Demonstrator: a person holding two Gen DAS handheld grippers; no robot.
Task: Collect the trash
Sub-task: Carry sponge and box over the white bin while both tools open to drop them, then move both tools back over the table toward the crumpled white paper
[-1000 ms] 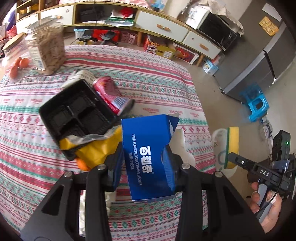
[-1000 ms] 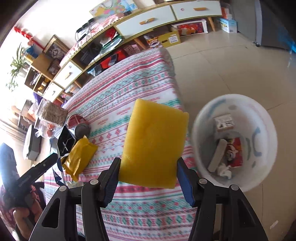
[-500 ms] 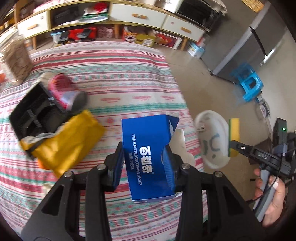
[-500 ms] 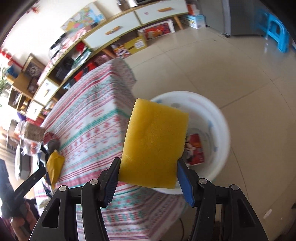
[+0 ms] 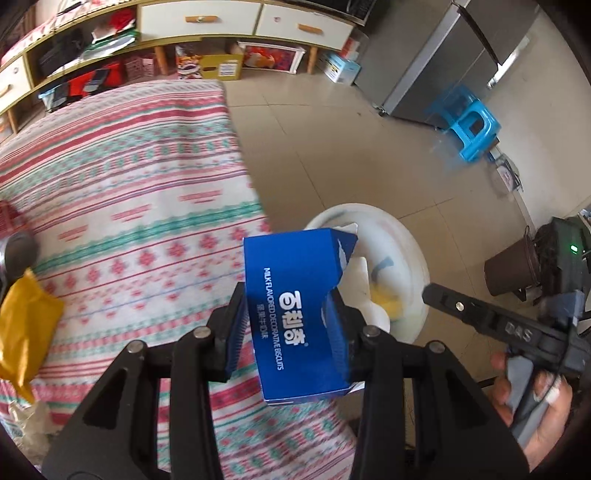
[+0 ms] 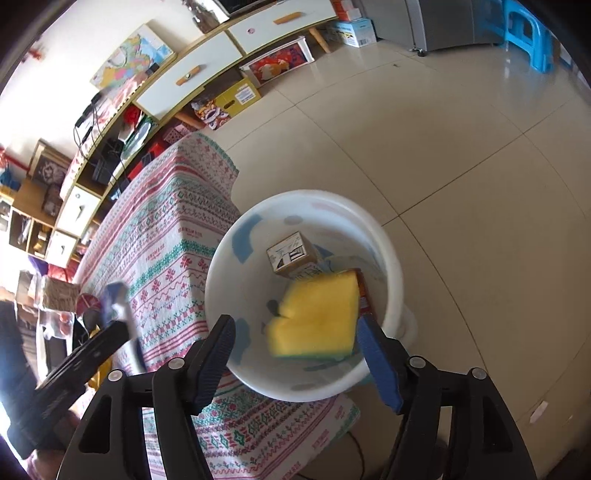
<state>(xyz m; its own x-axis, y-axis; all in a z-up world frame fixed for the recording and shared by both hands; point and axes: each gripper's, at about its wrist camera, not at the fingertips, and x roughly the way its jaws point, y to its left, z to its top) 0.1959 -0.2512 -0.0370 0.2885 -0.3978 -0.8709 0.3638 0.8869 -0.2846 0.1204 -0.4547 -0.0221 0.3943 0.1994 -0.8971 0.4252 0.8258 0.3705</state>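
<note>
Jaws: right gripper (image 6: 295,363) just opened, sponge (image 6: 317,323) dropping into bin (image 6: 391,258); left gripper (image 5: 291,325) clamped on biscuit box (image 5: 295,314) at bench (image 5: 129,192) edge; risk: early release misses rim.

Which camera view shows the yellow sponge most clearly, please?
The right wrist view: the yellow sponge fills the white bin's opening, nearly whole. The left wrist view shows only a small yellow patch inside the bin, behind the blue biscuit box.

Tiled floor (image 6: 461,155) — daylit; long sideboard (image 5: 207,22) against a white wall (image 6: 66,48); blue stool (image 5: 472,127) beside a grey fridge (image 5: 443,59).
</note>
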